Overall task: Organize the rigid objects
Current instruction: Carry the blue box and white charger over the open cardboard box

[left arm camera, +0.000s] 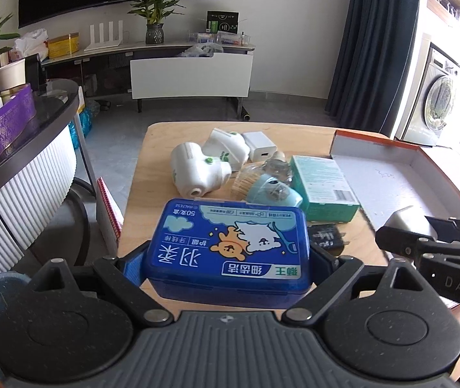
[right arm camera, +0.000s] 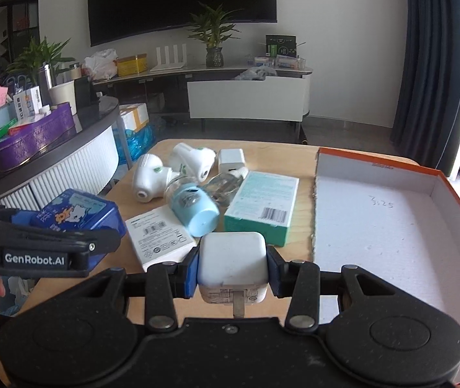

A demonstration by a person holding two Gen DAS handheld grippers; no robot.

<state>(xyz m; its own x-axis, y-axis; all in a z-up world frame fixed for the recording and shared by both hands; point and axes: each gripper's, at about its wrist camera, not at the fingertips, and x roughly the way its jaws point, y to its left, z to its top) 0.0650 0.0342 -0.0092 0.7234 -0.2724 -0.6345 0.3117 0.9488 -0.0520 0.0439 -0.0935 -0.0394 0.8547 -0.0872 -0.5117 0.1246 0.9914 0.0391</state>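
Note:
My left gripper (left arm camera: 228,258) is shut on a blue floss-pick box (left arm camera: 230,245) and holds it above the near part of the wooden table (left arm camera: 152,148). It also shows in the right wrist view (right arm camera: 78,213). My right gripper (right arm camera: 232,271) is shut on a white plug charger (right arm camera: 232,265), prongs toward the camera, just left of the open orange-rimmed box (right arm camera: 391,226). On the table lie two white plug-in devices (right arm camera: 149,177), a small white charger (right arm camera: 231,160), a light-blue bottle (right arm camera: 197,210), a teal carton (right arm camera: 262,207) and a white flat box (right arm camera: 160,236).
A dark item (left arm camera: 325,237) lies on the table beside the floss box. A curved counter with a purple tin (right arm camera: 26,142) stands at the left. A TV stand with plants (right arm camera: 213,48) is at the back. A curtain (right arm camera: 430,64) hangs at the right.

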